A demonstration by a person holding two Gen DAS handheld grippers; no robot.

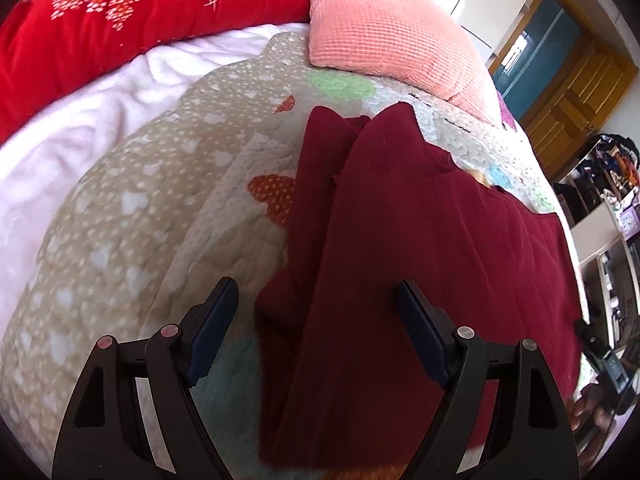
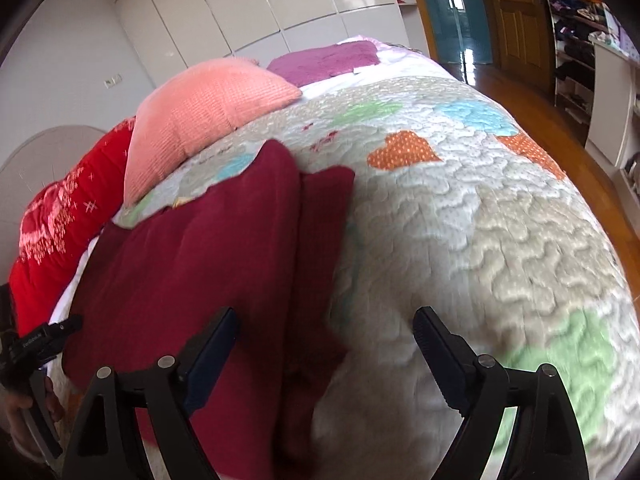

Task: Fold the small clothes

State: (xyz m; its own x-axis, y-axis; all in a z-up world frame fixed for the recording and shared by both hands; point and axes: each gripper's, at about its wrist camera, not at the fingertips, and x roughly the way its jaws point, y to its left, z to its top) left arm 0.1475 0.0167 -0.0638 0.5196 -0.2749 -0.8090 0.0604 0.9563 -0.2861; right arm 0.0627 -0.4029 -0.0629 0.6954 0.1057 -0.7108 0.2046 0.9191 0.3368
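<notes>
A dark red garment [image 1: 400, 264] lies spread on the quilted bedspread [image 1: 140, 220], with its sleeves folded inward along the sides. My left gripper [image 1: 316, 296] is open and empty, hovering over the garment's left edge near its bottom. In the right wrist view the same garment [image 2: 200, 264] lies at the left, and my right gripper [image 2: 324, 324] is open and empty over its right folded edge. The other gripper shows at each view's edge: the right one in the left wrist view [image 1: 600, 356] and the left one in the right wrist view [image 2: 36, 344].
A pink pillow [image 1: 380, 28] and a red floral quilt [image 1: 100, 20] lie at the head of the bed; a purple cloth [image 2: 324, 60] lies farther back. A white blanket [image 1: 80, 120] is under the bedspread. Shelves [image 2: 576, 40] and a wooden door [image 2: 516, 8] stand beyond the bed.
</notes>
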